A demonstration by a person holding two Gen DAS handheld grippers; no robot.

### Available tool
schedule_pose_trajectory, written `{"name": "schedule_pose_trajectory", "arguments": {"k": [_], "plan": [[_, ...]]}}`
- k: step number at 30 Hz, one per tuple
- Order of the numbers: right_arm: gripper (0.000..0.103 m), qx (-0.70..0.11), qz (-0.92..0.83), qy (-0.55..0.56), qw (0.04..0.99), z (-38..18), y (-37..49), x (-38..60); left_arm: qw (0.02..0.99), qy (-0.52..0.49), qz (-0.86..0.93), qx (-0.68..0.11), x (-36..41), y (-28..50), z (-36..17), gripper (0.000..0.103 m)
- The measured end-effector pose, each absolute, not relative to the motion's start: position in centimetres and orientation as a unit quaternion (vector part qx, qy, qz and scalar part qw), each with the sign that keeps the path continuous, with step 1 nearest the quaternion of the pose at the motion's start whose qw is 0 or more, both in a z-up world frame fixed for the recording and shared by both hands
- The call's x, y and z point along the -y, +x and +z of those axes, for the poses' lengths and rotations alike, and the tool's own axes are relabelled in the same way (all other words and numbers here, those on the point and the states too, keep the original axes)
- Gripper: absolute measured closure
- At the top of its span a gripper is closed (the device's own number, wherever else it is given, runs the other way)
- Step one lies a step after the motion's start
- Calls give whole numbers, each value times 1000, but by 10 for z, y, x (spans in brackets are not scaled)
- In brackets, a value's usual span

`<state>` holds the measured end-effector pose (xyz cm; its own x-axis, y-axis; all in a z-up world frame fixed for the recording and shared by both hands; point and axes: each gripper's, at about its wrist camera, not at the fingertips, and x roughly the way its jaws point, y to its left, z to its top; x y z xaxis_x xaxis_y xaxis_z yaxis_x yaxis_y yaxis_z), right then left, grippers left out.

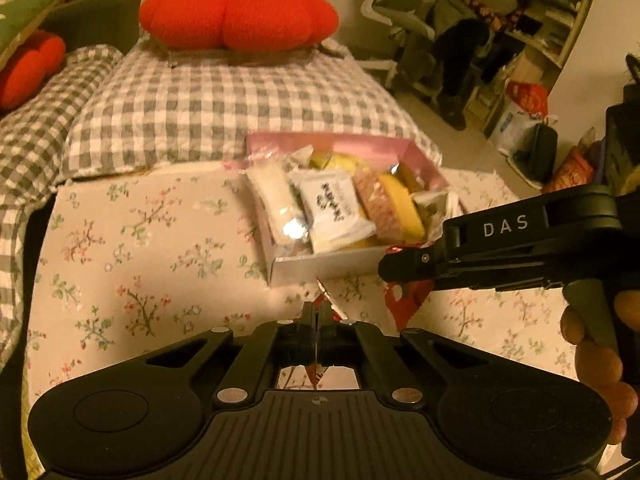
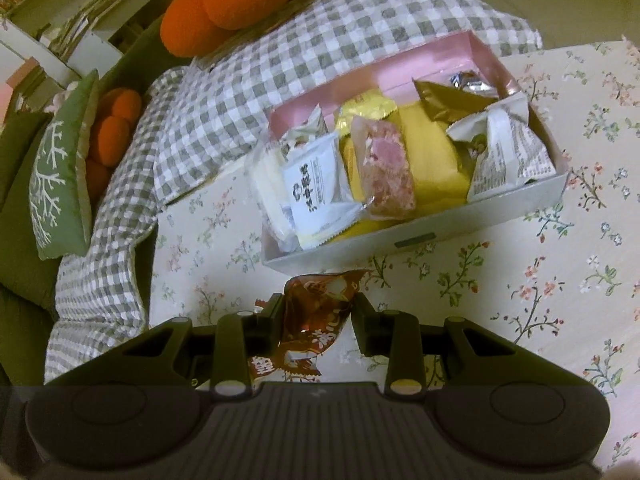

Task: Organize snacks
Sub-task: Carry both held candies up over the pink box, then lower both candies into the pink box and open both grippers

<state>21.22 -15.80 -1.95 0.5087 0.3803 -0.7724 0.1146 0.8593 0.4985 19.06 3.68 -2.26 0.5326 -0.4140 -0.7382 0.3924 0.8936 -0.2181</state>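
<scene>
A pink-lined white box [image 1: 320, 266] [image 2: 404, 240] full of wrapped snacks stands on the floral cloth. My left gripper [image 1: 317, 312] is shut on the edge of a red snack packet [image 1: 404, 304] just in front of the box. My right gripper [image 2: 318, 304] holds the same red-brown packet [image 2: 316, 312] between its fingers, just before the box's near wall; its fingers press the packet's sides. In the left wrist view the right gripper [image 1: 390, 268] comes in from the right, at the box's near right corner.
A grey checked blanket [image 1: 224, 104] lies behind the box, with an orange pumpkin cushion [image 1: 236, 14] on it. A green cushion [image 2: 60, 168] lies at left. A chair and shelves [image 1: 440, 40] stand at the back right.
</scene>
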Motion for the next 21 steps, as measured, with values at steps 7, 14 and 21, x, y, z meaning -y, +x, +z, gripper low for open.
{"name": "schedule_pose_trajectory", "arguments": {"k": [7, 14, 21], "plan": [[71, -459, 81, 267, 843, 0, 209, 177, 888, -29, -240, -391, -34, 187, 3, 103], [71, -420, 61, 275, 863, 19, 212, 215, 902, -43, -239, -357, -32, 199, 27, 103], [71, -407, 52, 264, 873, 14, 225, 250, 908, -42, -244, -339, -6, 236, 41, 103]]}}
